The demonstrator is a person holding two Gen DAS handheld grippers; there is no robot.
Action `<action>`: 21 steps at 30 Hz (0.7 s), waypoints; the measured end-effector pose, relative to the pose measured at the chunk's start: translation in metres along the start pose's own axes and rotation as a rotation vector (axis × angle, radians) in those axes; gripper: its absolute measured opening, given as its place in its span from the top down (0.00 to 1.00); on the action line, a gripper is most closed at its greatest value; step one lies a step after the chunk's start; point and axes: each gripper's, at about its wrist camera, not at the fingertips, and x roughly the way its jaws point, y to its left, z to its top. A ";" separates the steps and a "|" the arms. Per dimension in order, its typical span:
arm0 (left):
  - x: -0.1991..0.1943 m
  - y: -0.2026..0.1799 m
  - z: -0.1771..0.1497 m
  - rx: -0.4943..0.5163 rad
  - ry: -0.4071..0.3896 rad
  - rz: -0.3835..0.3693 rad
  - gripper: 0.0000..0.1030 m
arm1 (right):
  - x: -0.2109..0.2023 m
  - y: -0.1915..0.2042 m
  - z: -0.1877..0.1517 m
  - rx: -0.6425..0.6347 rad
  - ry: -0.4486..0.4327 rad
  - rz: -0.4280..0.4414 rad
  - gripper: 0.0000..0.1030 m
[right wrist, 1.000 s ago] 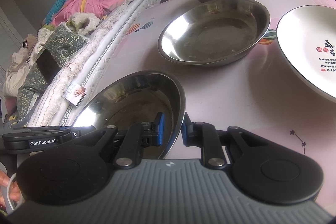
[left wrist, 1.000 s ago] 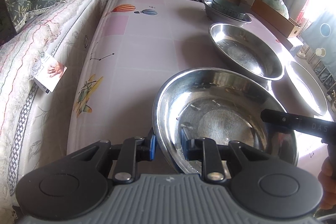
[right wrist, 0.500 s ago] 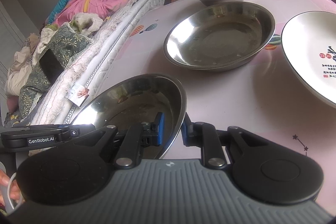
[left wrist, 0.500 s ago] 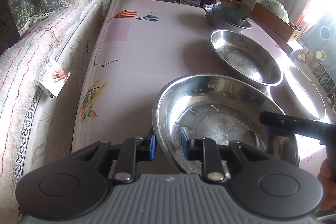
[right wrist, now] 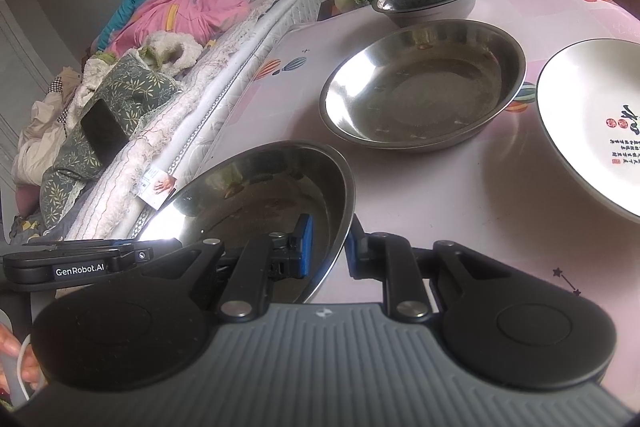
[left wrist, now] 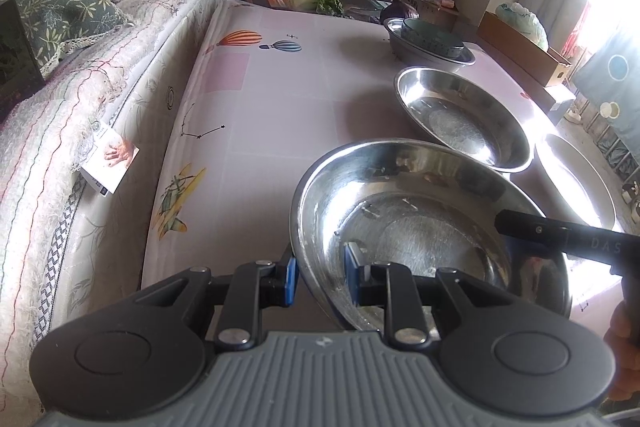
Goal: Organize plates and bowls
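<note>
Left claw (left wrist: 319, 277) and right claw (right wrist: 327, 250) pinching opposite rims, near steel bowl (left wrist: 420, 227).

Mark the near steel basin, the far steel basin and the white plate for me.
near steel basin (left wrist: 420, 227), left wrist view, inner floor.
far steel basin (right wrist: 424, 87), right wrist view, inner floor.
white plate (right wrist: 580, 115), right wrist view, bare face.

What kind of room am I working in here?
Likely a bedroom used for eating: a bed piled with quilts runs alongside the table, which carries steel basins and a plate.
</note>
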 end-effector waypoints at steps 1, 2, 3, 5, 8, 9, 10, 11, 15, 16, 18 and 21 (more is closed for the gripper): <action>-0.001 0.000 0.000 0.001 -0.004 0.001 0.77 | -0.001 0.000 0.000 0.000 -0.002 0.001 0.83; -0.002 0.000 0.001 0.001 -0.007 0.001 0.77 | -0.002 0.000 0.000 -0.001 -0.004 0.002 0.83; -0.003 -0.001 0.002 0.001 -0.009 0.002 0.77 | -0.002 0.001 0.001 -0.001 -0.006 0.003 0.83; -0.004 -0.002 0.003 0.002 -0.015 0.002 0.77 | -0.004 0.001 0.003 -0.001 -0.012 0.004 0.83; -0.006 -0.004 0.006 0.007 -0.024 0.001 0.77 | -0.007 0.002 0.005 0.000 -0.023 0.004 0.83; -0.007 -0.005 0.007 0.009 -0.027 -0.001 0.77 | -0.008 0.001 0.006 0.001 -0.026 0.004 0.83; -0.007 -0.006 0.008 0.010 -0.029 -0.003 0.77 | -0.009 0.001 0.008 0.002 -0.030 0.003 0.83; -0.007 -0.007 0.009 0.011 -0.031 -0.006 0.77 | -0.010 0.000 0.009 0.004 -0.035 0.001 0.83; -0.006 -0.012 0.017 0.019 -0.039 -0.023 0.77 | -0.016 -0.002 0.015 0.009 -0.055 -0.007 0.83; -0.006 -0.013 0.018 0.022 -0.040 -0.027 0.77 | -0.017 -0.004 0.017 0.012 -0.061 -0.010 0.83; -0.004 -0.018 0.025 0.030 -0.046 -0.037 0.77 | -0.021 -0.007 0.020 0.016 -0.073 -0.015 0.83; -0.001 -0.026 0.034 0.046 -0.054 -0.050 0.77 | -0.026 -0.014 0.028 0.027 -0.092 -0.027 0.83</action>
